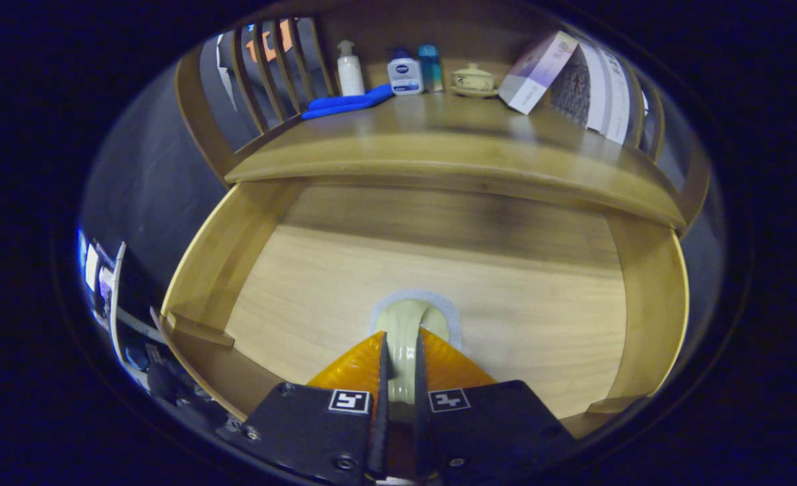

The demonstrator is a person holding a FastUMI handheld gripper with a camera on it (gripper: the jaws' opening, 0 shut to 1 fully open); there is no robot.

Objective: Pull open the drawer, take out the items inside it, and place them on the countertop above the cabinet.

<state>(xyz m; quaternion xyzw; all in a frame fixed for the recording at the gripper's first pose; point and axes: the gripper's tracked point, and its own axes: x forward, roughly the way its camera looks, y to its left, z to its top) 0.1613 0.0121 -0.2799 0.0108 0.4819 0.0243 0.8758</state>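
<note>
Gripper view, looking down into the drawer (223,270), which stands pulled well out from under the bench (438,148) that tops the cabinet. The claw (399,368) is nearly closed, its two fingers pressing from either side on the thin edge of a pale, glossy cream piece (408,324), probably a small dish or lid held edge-on; what exactly it is cannot be told. The piece sits low in the drawer above a light round patch on the drawer floor (452,317), and whether it is touching the floor or lifted clear cannot be judged.

Progress, as a judgement: the opening step is done, and the grasp on this item appears made; lifting it out and setting it on the bench remain. The rest of the drawer floor that can be seen carries nothing else, so this is likely the last item.

On the bench, along its far side, stand a folded blue cloth (347,103), a white pump bottle (350,69), a white-and-blue bottle (405,74), a teal bottle (430,67), a cream lidded cup on a saucer (474,79) and a tilted box (536,71). The near half of the bench is bare.

The bench's front lip overhangs the drawer's rear; the lift path must clear it.
</note>
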